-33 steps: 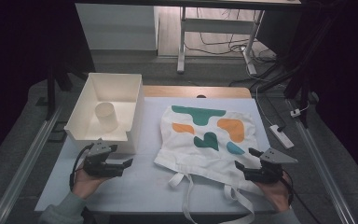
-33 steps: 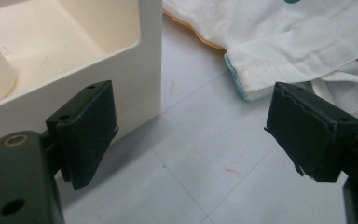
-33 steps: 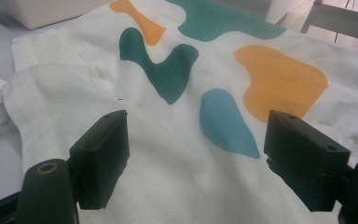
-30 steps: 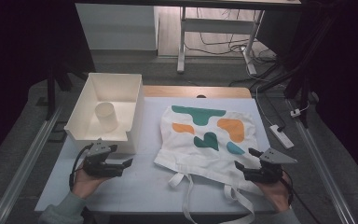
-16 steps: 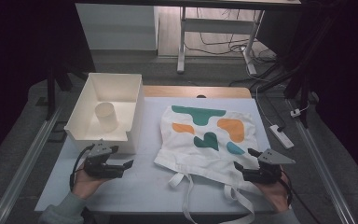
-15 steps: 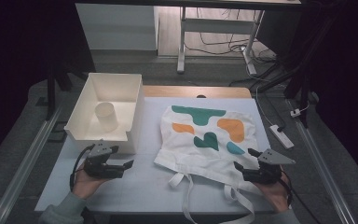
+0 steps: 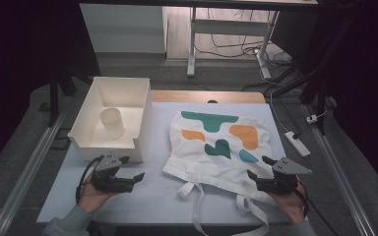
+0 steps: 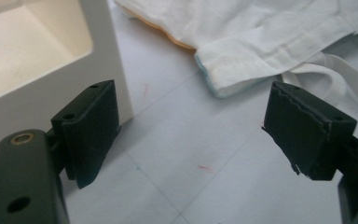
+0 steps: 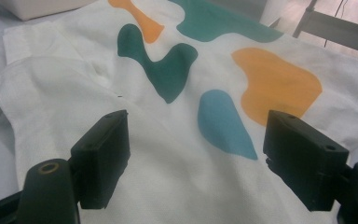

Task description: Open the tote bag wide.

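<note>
White table (image 7: pixel 157 194), dark room around. Right claw (image 7: pixel 256 177) spread, at near right corner of white cloth bag with teal and orange blotches (image 7: pixel 221 142), lying flat mid-table. Left claw (image 7: pixel 132 177) spread, empty, beside white plastic bin (image 7: pixel 91 142). Bag looks soft, light, floppy: pinch hem corners.

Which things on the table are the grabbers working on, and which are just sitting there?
Part of the job:
- cloth bag with coloured shapes
- bag straps
- left gripper, open
- right gripper, open

Just lying about:
- white bin
- paper cup inside it
- power strip on the floor
</note>
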`<state>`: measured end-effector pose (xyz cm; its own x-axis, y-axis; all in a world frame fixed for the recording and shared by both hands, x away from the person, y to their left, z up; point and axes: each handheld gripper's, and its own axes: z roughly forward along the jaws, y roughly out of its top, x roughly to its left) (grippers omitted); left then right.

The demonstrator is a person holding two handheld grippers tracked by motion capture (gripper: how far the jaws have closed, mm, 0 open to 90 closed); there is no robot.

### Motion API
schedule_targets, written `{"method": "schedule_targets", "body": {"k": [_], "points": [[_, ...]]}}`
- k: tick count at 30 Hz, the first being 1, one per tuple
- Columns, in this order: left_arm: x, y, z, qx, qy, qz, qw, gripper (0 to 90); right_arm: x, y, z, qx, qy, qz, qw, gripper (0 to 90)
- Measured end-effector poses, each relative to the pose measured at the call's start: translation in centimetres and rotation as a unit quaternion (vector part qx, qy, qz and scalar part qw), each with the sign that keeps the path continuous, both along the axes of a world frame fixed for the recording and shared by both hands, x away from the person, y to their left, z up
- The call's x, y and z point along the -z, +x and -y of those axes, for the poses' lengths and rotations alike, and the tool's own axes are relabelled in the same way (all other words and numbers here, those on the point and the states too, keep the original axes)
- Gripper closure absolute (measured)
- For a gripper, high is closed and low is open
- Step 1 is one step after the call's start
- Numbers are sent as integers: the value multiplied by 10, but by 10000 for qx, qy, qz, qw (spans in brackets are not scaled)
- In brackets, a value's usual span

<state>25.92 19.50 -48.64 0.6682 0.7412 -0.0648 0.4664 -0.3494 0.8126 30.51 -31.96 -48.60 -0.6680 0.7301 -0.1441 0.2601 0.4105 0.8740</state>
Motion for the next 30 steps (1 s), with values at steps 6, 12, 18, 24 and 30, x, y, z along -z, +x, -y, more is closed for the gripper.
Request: {"method": "schedule_targets", "body": {"k": [6, 12, 18, 24, 30], "points": [[-4, -7, 13, 329, 13, -36, 9995, 193, -1, -1, -1, -12, -27, 22, 10000, 229], [-3, -5, 24, 499, 119, -87, 9986, 196, -1, -1, -2, -35, -14, 35, 10000, 229], [-4, -6, 35, 687, 157, -82, 9975, 202, -2, -2, -3, -52, 22, 51, 10000, 230], [-4, 1, 47, 810, 208, -107, 9964, 205, -2, -2, -3, -91, 55, 46, 9999, 231], [-13, 7, 59, 866, 439, 39, 9953, 202, -4, 1, -6, -154, 123, 79, 9998, 233]]}}
